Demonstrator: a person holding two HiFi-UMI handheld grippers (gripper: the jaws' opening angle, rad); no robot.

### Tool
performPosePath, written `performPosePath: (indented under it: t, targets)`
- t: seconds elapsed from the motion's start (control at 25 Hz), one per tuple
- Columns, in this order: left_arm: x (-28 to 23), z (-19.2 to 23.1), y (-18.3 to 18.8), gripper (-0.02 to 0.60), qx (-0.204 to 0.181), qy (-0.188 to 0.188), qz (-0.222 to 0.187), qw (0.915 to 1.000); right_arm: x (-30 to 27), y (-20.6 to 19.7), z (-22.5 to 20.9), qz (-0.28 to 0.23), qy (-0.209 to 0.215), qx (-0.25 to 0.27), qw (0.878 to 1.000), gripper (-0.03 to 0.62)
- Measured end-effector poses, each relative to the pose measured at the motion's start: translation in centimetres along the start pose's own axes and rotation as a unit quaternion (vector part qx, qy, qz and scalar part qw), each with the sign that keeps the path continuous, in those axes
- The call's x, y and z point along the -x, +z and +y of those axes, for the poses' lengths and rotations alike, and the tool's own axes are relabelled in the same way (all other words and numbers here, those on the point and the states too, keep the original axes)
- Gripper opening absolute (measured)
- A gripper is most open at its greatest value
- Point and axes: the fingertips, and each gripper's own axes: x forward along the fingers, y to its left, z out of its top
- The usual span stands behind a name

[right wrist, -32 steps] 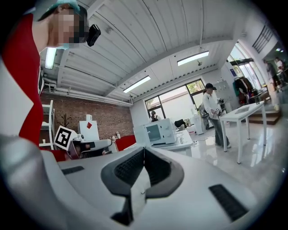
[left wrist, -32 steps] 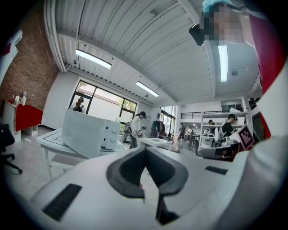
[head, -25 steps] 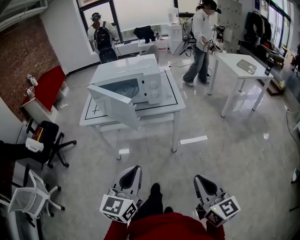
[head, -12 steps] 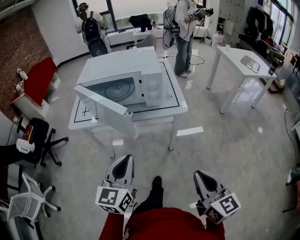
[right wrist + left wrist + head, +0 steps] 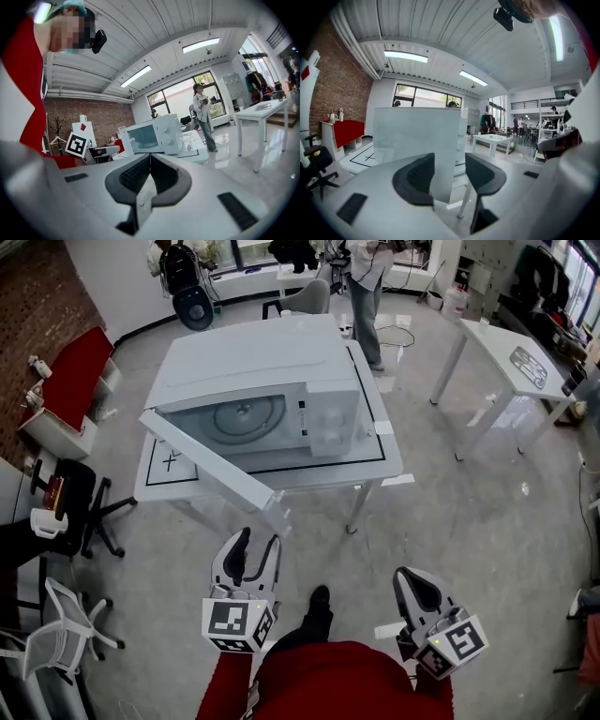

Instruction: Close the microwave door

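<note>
A white microwave (image 5: 253,367) stands on a white table (image 5: 375,465) with its door (image 5: 202,460) swung wide open toward me on the left. My left gripper (image 5: 253,542) hovers just short of the door's outer edge. Its jaws are opening and nothing is between them. In the left gripper view the door panel (image 5: 417,136) fills the space beyond the left gripper (image 5: 450,171). My right gripper (image 5: 417,582) is lower right, away from the table, jaws shut and empty. In the right gripper view the microwave (image 5: 152,136) lies ahead of the right gripper (image 5: 149,161).
A second white table (image 5: 497,348) stands at the right. Office chairs (image 5: 70,512) and a red cabinet (image 5: 75,395) line the left side. People (image 5: 361,268) stand at the back by the windows. My foot (image 5: 319,601) is on the grey floor between the grippers.
I have walked closer to the microwave, so both grippers are nearer the table. The left gripper's jaws have gone from shut to spread apart. The right gripper stays shut.
</note>
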Motion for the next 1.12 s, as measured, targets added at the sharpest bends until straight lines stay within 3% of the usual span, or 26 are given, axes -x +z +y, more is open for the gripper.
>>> performPosePath:
  t: [0.2,0.72,1.12]
  targets:
    - [-1.6,-0.1,0.1,0.219,-0.004,-0.004,0.011,0.9999,-2.2,-0.7,-1.5,0.034,-0.001,0.021,0.999,0.014]
    - [-4.0,-0.3,0.9,0.218,0.008,-0.025,0.007,0.9996,-7.8,-0.1,0.1,0.047,0.052,0.043,0.997,0.014]
    - [-6.3,-0.6,1.4,0.218,0.018,-0.062,0.003,0.9979,-11.4,-0.2,1.2,0.053,0.074,0.052,0.994,0.014]
